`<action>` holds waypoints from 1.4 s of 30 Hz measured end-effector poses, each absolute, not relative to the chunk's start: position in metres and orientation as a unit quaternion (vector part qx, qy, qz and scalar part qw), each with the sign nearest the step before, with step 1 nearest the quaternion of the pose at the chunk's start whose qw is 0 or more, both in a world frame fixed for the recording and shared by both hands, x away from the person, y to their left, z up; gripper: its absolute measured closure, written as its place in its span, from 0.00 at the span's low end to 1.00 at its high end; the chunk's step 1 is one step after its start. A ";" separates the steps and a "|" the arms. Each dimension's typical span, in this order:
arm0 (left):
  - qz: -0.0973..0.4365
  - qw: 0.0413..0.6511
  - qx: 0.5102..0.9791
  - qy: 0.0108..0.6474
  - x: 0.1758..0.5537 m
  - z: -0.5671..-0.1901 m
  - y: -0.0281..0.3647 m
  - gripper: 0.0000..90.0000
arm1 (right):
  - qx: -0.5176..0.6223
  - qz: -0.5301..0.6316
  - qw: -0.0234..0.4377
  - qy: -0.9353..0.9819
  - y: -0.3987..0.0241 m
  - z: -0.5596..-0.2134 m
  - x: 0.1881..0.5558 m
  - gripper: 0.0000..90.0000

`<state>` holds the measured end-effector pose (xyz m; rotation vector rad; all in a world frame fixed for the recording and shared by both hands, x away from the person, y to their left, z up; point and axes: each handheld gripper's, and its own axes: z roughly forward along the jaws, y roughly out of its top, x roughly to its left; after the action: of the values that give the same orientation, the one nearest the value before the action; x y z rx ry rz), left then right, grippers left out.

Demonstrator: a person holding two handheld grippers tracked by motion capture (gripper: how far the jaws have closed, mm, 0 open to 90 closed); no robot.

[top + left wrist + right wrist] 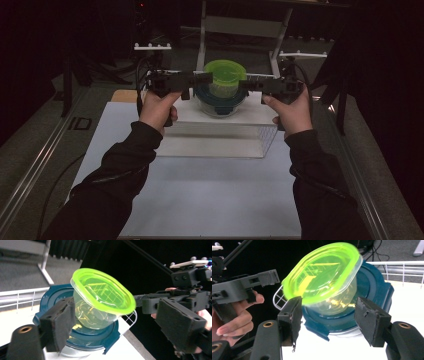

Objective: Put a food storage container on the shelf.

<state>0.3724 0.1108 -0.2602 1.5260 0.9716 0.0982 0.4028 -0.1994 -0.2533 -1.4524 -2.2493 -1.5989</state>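
Dark-sleeved forearms are flanking a green-lidded tub standing on a blue-lidded bowl, left gripper and right gripper both gaping, holding nothing.

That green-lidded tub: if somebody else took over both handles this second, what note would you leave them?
Left gripper: open, jaws on either side of the green-lidded tub, not pressing it.
Right gripper: open, jaws flanking the same tub from the other side.
The clear tub, lid on, sits on the blue lid of a glass container, which stands on the raised clear platform.
Done: the tub appears stacked and let go.
Left: probably draw both grippers back without knocking the tub; it looks tilted in both gripper views, so check that it sits steady.
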 end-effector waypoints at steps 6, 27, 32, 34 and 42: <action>0.091 0.629 0.675 0.375 0.342 -0.281 0.112 0.03 | -0.447 -0.494 0.009 -0.746 -0.190 -0.265 0.388 0.76; 0.162 0.590 0.716 0.335 0.275 -0.350 0.111 0.02 | -0.443 -0.492 0.020 -0.750 -0.161 -0.285 0.394 0.88; 0.146 0.605 0.719 0.310 0.267 -0.357 0.113 0.01 | -0.407 -0.513 0.011 -0.756 -0.171 -0.284 0.372 0.62; 0.139 0.611 0.718 0.304 0.263 -0.359 0.113 0.01 | -0.396 -0.519 0.002 -0.757 -0.175 -0.288 0.362 0.51; 0.117 0.613 0.725 0.291 0.250 -0.372 0.110 0.01 | -0.375 -0.543 0.013 -0.751 -0.197 -0.319 0.329 0.25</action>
<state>0.2500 0.1102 -0.3721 1.6730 0.6721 0.2692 0.3289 -0.1973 -0.3188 -1.1697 -2.3403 -1.6909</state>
